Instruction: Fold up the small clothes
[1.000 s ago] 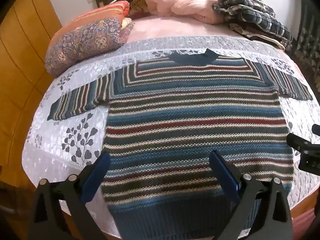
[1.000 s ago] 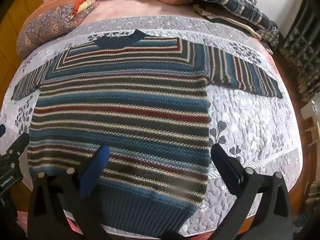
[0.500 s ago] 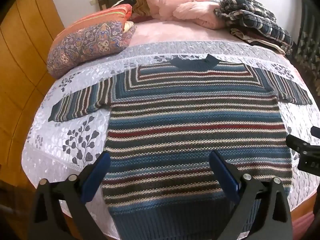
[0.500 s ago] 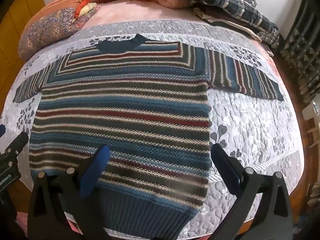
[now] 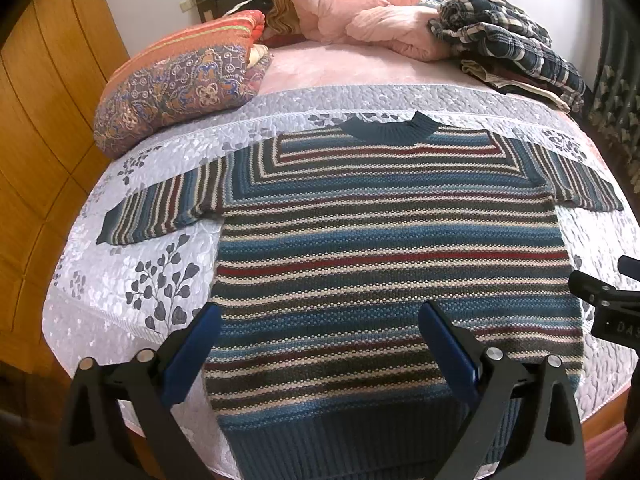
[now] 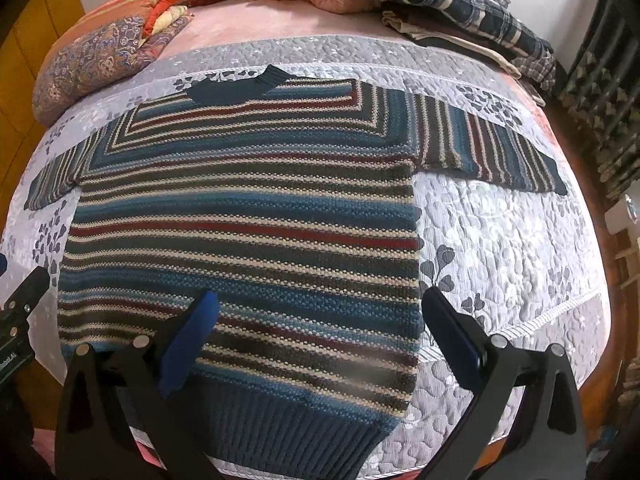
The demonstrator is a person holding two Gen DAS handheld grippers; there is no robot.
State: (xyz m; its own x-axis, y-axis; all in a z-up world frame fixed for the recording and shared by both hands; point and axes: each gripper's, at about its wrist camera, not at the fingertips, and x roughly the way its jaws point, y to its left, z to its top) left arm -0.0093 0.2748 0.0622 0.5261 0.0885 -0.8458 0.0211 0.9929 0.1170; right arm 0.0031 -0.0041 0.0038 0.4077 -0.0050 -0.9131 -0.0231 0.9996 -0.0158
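A striped knit sweater [image 5: 384, 248] in blue, red, cream and dark bands lies flat on the bed, collar at the far end, both short sleeves spread out. It shows the same way in the right wrist view as the sweater [image 6: 248, 220]. My left gripper [image 5: 320, 316] hovers open above the lower left part of the sweater, holding nothing. My right gripper [image 6: 320, 300] hovers open above the lower right part near the hem, also holding nothing. The right gripper's black body [image 5: 608, 304] shows at the right edge of the left wrist view.
The sweater lies on a grey-white quilted bedspread [image 5: 120, 272]. A patterned folded quilt [image 5: 180, 80] sits at the far left, pink bedding [image 5: 368, 12] at the head, a pile of plaid clothes [image 5: 508, 44] at the far right. A wooden wall [image 5: 36, 120] runs along the left.
Both grippers have drawn back and risen slightly, so the sweater sits a little lower in each view. The sweater has not moved and both grippers stay open.
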